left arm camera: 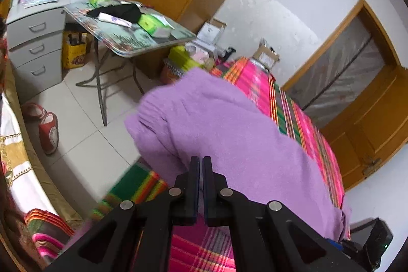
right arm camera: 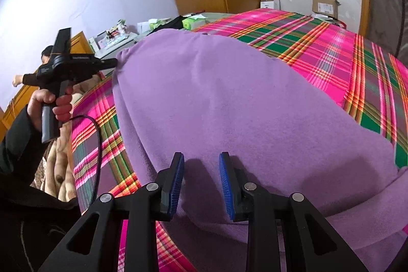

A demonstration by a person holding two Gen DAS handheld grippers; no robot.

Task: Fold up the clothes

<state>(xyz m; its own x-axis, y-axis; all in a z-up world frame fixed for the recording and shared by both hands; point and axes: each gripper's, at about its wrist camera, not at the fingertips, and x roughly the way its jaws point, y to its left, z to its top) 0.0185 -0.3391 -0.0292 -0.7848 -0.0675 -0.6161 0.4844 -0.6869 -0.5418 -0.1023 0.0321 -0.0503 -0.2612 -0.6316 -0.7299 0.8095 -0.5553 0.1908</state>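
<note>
The purple garment (right arm camera: 229,106) lies flat on the plaid bed (right arm camera: 357,63); with the right tool (right arm camera: 201,159) gaping empty above it and the left tool (left arm camera: 201,162) pinched nearly closed, a shallow grab could slip off the soft fleece.

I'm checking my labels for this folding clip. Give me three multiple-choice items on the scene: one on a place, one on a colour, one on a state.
1. Where does the garment lie?
A. on the plaid bedspread
B. on the floor
C. on the folding table

2. What colour is the garment?
A. white
B. purple
C. green

3. How do the right gripper jaws stand?
A. shut on the garment
B. apart, nothing pressed between the pads
C. shut, empty

Key: 1 A, plaid cloth shows around it; 2 B, purple in both views; 3 B, a clear gap shows between the blue pads.
</note>
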